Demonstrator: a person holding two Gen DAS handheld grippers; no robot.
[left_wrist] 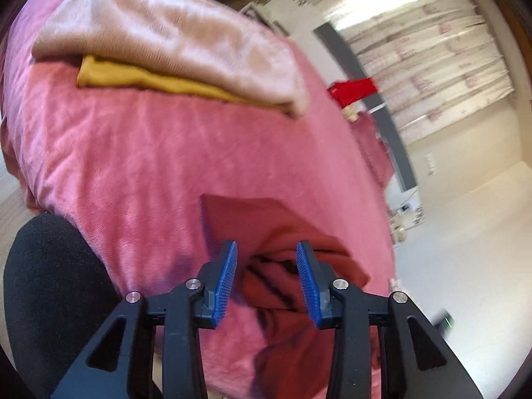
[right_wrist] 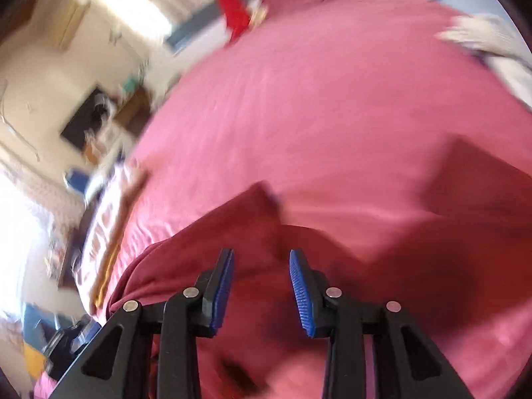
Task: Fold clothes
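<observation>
**Both grippers hanging over the dark red garment**

The left gripper (left_wrist: pixel 266 279) and right gripper (right_wrist: pixel 261 287) are tilting down, jaws released, over one dark red garment (left_wrist: pixel 292 249) lying on the pink blanket (left_wrist: pixel 133 166). Two folded pieces, beige (left_wrist: pixel 173 33) over mustard (left_wrist: pixel 133 76), are sitting beyond, blurred.

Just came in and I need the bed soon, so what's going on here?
A person is folding clothes on a pink blanket with a hand-held gripper in each hand. The left gripper and right gripper are both open over a dark red garment, gripping nothing. A beige garment already lies folded on a mustard one farther back.
</observation>
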